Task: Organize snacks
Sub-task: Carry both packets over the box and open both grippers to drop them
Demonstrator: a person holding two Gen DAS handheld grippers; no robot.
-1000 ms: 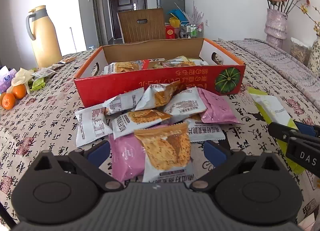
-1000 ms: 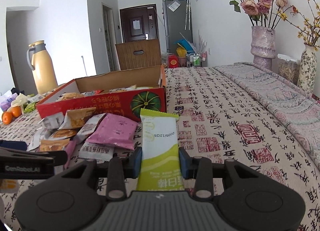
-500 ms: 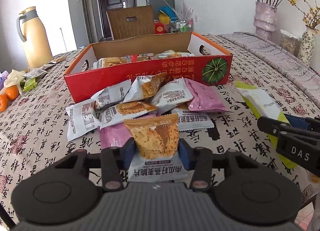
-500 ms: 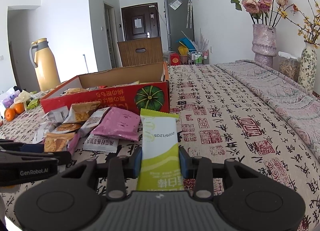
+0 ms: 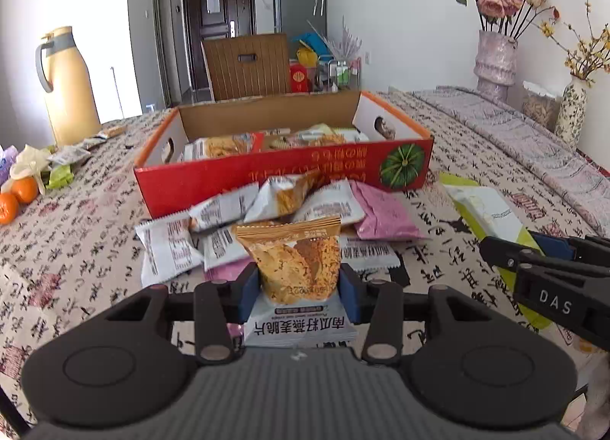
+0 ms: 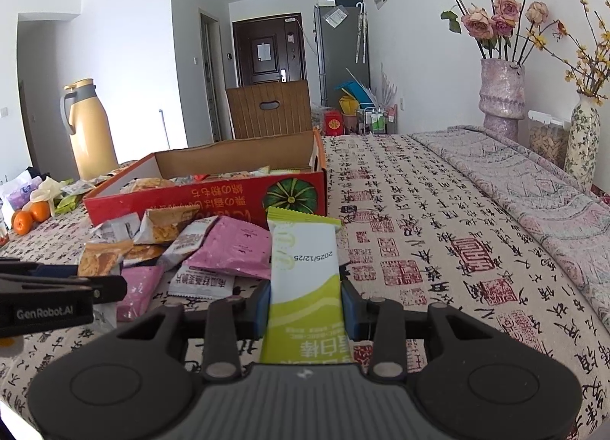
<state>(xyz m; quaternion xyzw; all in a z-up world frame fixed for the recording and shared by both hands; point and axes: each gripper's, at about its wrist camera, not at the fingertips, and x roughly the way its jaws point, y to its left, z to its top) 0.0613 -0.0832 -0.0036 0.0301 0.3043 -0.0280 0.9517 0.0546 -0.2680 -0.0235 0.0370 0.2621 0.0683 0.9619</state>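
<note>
My left gripper (image 5: pixel 299 289) is shut on an orange-and-white oat crisp packet (image 5: pixel 297 264) and holds it above the pile of snack packets (image 5: pixel 267 211) on the table. My right gripper (image 6: pixel 305 304) is shut on a long green-and-white bar packet (image 6: pixel 305 268), lifted off the cloth; the packet also shows in the left wrist view (image 5: pixel 492 211). A red cardboard box (image 5: pixel 267 173) with a pumpkin picture stands behind the pile and holds several snacks; it also shows in the right wrist view (image 6: pixel 213 200).
A yellow thermos jug (image 5: pixel 68 85) stands at the back left, with oranges (image 5: pixel 17 196) and wrappers beside it. Vases with flowers (image 5: pixel 495 63) stand at the back right. A patterned cloth (image 6: pixel 457 249) covers the table.
My left gripper closed on the oat crisp packet and lifted it off the pile. My right gripper kept its hold on the green bar and rose a little.
</note>
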